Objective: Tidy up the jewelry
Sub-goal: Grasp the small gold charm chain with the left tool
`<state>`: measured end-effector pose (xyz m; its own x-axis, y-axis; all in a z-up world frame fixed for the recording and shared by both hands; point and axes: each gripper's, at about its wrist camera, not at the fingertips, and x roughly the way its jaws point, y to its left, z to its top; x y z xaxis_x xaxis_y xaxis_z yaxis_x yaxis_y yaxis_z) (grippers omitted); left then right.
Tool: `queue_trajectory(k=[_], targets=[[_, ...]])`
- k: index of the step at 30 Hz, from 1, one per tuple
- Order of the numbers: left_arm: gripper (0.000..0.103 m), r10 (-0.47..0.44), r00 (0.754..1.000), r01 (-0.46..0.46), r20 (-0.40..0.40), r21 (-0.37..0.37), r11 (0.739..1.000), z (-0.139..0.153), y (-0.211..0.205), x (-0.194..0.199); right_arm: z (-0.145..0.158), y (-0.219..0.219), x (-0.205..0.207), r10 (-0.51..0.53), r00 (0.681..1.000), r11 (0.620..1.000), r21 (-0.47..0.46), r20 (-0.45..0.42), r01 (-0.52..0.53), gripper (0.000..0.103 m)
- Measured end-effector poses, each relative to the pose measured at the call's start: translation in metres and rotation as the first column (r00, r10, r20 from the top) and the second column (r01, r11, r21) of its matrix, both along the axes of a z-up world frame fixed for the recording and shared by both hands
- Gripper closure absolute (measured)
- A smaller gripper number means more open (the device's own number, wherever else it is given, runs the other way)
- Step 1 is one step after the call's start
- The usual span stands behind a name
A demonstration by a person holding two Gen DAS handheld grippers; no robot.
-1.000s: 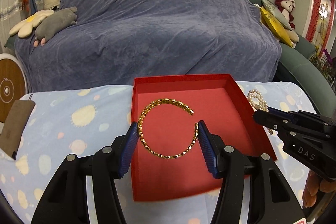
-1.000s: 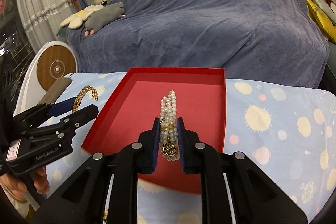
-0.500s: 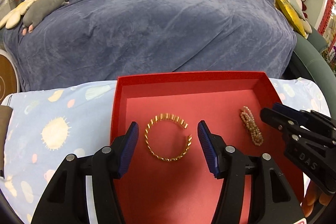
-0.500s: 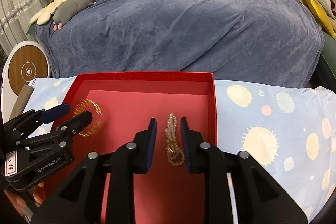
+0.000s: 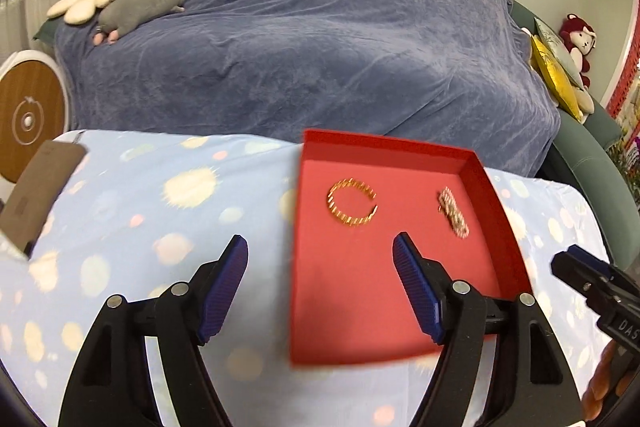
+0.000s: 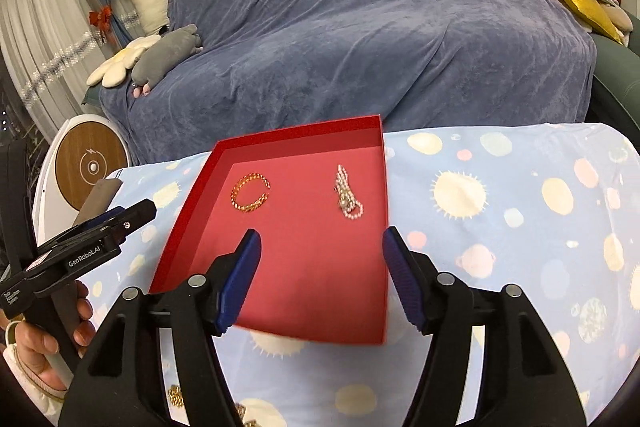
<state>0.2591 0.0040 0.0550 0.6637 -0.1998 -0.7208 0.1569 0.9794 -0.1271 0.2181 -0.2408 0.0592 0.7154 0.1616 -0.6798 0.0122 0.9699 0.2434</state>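
On the spotted blue cloth (image 6: 500, 195) ahead of me sits one red tray (image 6: 320, 291), and I count two pieces inside it: one gold bangle (image 6: 250, 193) toward 10 o'clock of the tray floor and one pearl bracelet (image 6: 347, 193) toward 2 o'clock, lying apart and touching neither wall. A few more gold links (image 6: 176, 395) peek out at 7 o'clock in the right wrist view, cut off behind my own tool, so I cannot say what they belong to. From the left wrist view the bangle (image 5: 352, 201) and pearls (image 5: 453, 213) are smeared by blur, and the tray's (image 5: 344, 347) near edge is soft.

My left gripper (image 5: 320, 279) hangs above the cloth with its jaws spread wide and nothing between them, its right finger over the tray's near part. My right gripper (image 6: 320, 267) is likewise spread wide and holds nothing, level over the tray's near half. Each tool shows in the other's view, the right gripper (image 5: 596, 291) at 3 o'clock, the left gripper (image 6: 112, 223) at 9 o'clock with my hand (image 6: 36, 343) under it.
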Motion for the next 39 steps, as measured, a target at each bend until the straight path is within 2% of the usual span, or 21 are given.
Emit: queue_trajectory(k=[4,11,15,19,25,29,34,39], targets=[[0.029,-0.002,1.0,0.002,0.006,0.037,0.999,-0.001,0.011,-0.046,-0.007,0.006,-0.046,0.004,1.0,1.0,-0.024,-0.002,-0.004,0.037],[0.024,-0.015,0.999,0.016,-0.05,0.029,0.999,-0.026,0.023,-0.113,-0.027,0.022,-0.109,0.02,0.999,0.996,-0.089,-0.026,-0.022,0.037],[0.024,-0.041,0.995,0.046,-0.09,0.052,0.998,-0.044,0.022,-0.137,-0.04,0.025,-0.13,0.023,0.999,0.997,-0.073,-0.045,-0.026,0.037],[0.024,-0.066,0.995,0.074,-0.079,0.101,0.992,-0.06,0.016,-0.158,-0.054,0.026,-0.141,0.024,0.997,0.997,-0.066,-0.068,-0.028,0.037],[0.024,-0.103,0.991,0.114,-0.084,0.137,0.984,-0.078,0.014,-0.165,-0.062,0.033,-0.143,0.05,0.995,0.993,-0.102,-0.083,-0.058,0.037],[0.025,-0.114,0.988,0.127,-0.1,0.131,0.983,-0.087,0.014,-0.164,-0.067,0.041,-0.141,0.073,0.993,0.989,-0.118,-0.097,-0.084,0.037],[0.035,-0.125,0.986,0.139,-0.113,0.131,0.982,-0.096,0.012,-0.162,-0.07,0.049,-0.141,0.096,0.989,0.985,-0.131,-0.109,-0.11,0.035],[0.036,-0.134,0.983,0.148,-0.123,0.112,0.983,-0.099,0.01,-0.159,-0.077,0.049,-0.139,0.098,0.987,0.984,-0.138,-0.126,-0.115,0.034]])
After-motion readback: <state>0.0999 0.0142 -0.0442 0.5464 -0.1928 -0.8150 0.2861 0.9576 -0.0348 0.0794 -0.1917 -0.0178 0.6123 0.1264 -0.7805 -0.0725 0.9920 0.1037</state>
